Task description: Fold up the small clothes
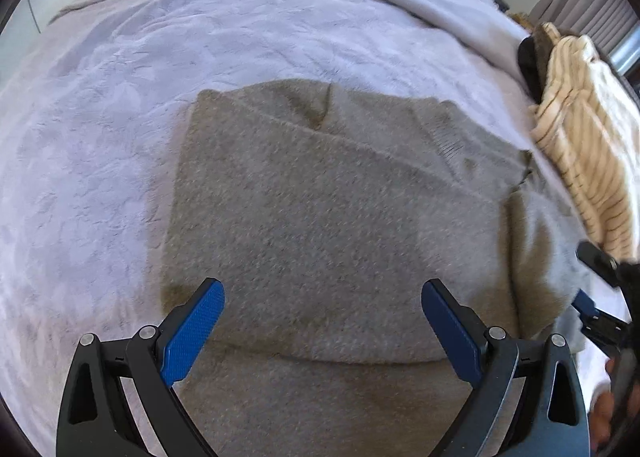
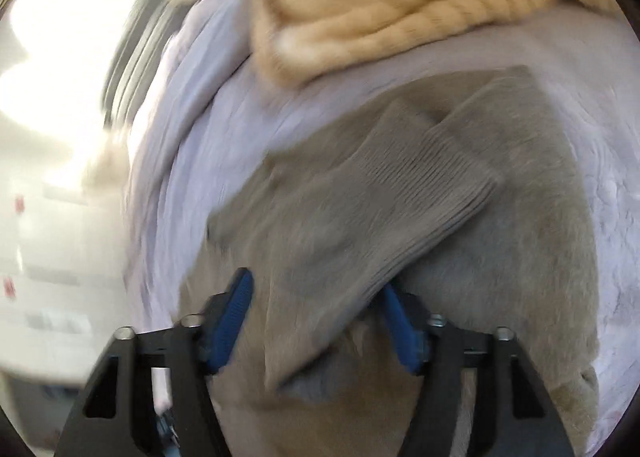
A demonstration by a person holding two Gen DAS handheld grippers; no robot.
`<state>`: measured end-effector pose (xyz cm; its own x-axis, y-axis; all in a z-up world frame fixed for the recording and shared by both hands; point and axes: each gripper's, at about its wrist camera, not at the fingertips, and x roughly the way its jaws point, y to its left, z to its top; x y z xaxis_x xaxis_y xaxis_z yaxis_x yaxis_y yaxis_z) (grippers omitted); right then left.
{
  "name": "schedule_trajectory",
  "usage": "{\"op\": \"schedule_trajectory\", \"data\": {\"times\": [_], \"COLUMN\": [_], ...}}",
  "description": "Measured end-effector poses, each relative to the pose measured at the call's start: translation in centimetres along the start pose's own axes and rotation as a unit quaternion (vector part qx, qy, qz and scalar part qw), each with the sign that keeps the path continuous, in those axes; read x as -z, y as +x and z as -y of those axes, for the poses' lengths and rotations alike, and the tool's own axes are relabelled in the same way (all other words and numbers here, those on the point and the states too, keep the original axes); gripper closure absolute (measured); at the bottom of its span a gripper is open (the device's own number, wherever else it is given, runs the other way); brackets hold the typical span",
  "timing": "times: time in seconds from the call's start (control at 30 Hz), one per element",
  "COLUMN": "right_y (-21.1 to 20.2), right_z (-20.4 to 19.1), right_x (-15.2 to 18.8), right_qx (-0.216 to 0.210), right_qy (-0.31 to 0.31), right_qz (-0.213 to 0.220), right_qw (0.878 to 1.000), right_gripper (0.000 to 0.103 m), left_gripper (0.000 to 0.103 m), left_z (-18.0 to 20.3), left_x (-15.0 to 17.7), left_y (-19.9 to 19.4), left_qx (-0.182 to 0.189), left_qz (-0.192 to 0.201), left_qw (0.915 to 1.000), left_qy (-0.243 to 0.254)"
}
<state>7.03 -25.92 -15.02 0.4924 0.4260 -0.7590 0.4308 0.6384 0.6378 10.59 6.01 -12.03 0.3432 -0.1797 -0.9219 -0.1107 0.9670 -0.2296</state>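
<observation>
The grey-brown fuzzy knit sweater [image 1: 320, 193] lies partly folded on the lavender plush bedspread [image 1: 100, 129], its ribbed cuff [image 2: 432, 193] laid across the body. It looks soft, limp and light, likely to sag unless taken by a doubled edge or the ribbing. The right gripper [image 2: 316, 321] stands partly open astride the sleeve, pads not clearly pressing. The left gripper [image 1: 322, 321] hangs wide open above the near fold, empty. A cream striped garment [image 1: 580, 161] lies just beside.
</observation>
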Motion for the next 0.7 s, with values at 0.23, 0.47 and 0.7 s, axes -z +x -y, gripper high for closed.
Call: {"op": "schedule_trajectory", "data": {"times": [0.23, 0.47, 0.7], "right_y": [3.0, 8.9, 7.5], "right_z": [-8.8, -13.2, -10.1], "right_x": [3.0, 11.2, 12.9], "right_qx": [-0.039, -0.016, -0.004], "right_qy": [-0.184, -0.321, -0.300], "right_qz": [-0.039, -0.155, -0.197], "right_qw": [0.981, 0.934, 0.933], "right_gripper": [0.096, 0.092, 0.055], "left_gripper": [0.004, 0.004, 0.004], "left_z": [-2.6, -4.5, -3.9], "left_x": [-1.3, -2.6, -1.8], "left_y": [-0.8, -0.1, 2.0], "left_qx": [0.160, 0.271, 0.262], "left_qz": [0.000, -0.027, -0.056], "left_qw": [0.9858, 0.9578, 0.9591], "left_qy": [-0.052, -0.093, -0.091]}}
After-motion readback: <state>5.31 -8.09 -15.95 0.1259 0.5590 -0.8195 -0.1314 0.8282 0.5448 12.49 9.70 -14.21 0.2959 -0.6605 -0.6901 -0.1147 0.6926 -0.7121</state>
